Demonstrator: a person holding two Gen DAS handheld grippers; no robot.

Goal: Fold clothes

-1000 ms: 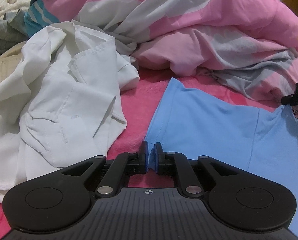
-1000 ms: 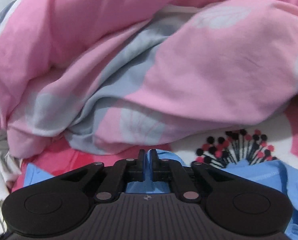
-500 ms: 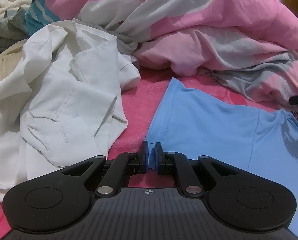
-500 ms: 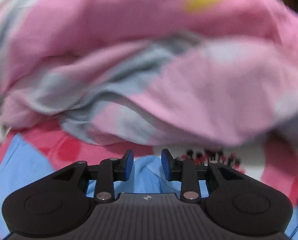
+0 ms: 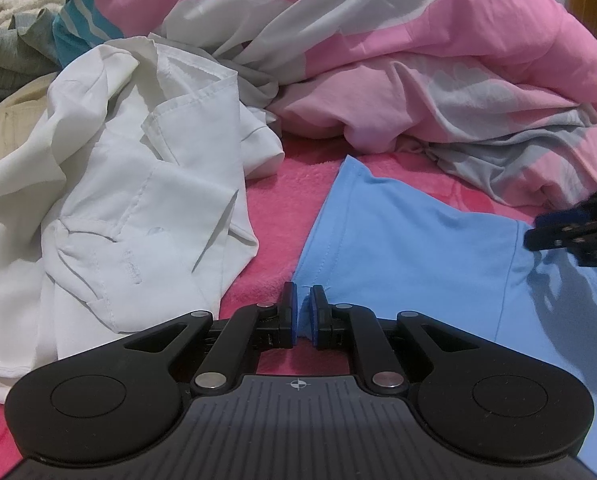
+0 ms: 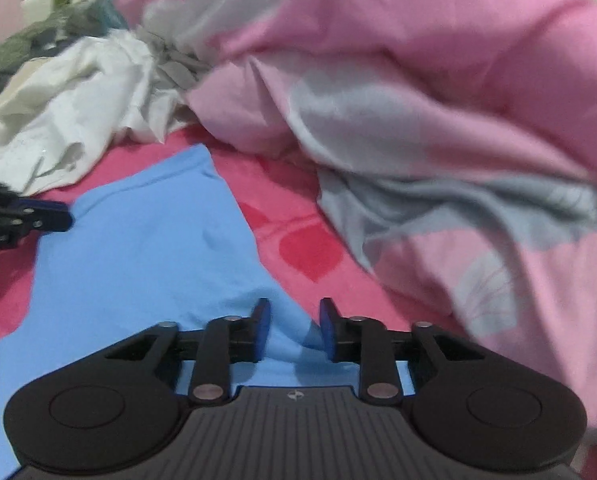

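Blue T-shirt lies spread on the pink bed cover, mostly flat, its long edge running from the far corner down toward the near side. Left gripper has its fingers pinched narrow on the near edge of the shirt; a small tuft of blue cloth shows between the pads. Right gripper hangs over the opposite stretch of the same shirt; its fingers have just been closing but a clear gap shows between them, with blue cloth lying under and between the pads, not visibly pinched. In the left wrist view the right gripper shows at the right border, low over the fabric. Right wrist view is motion-blurred, so the exact edge under the fingers cannot be told. Judged step: securing a second hold on the shirt before making a fold. To do it well, the right fingers should bite the hem itself, through all layers, not a loose ridge mid-panel; then both holds should travel together so the edge stays taut and the fold line comes out straight. Keeping the cloth low would avoid dragging it across the cover. Beyond the shirt: crumpled white shirt just beside its left edge, not touching; pink and grey duvet heaped behind; darker garments piled far left.
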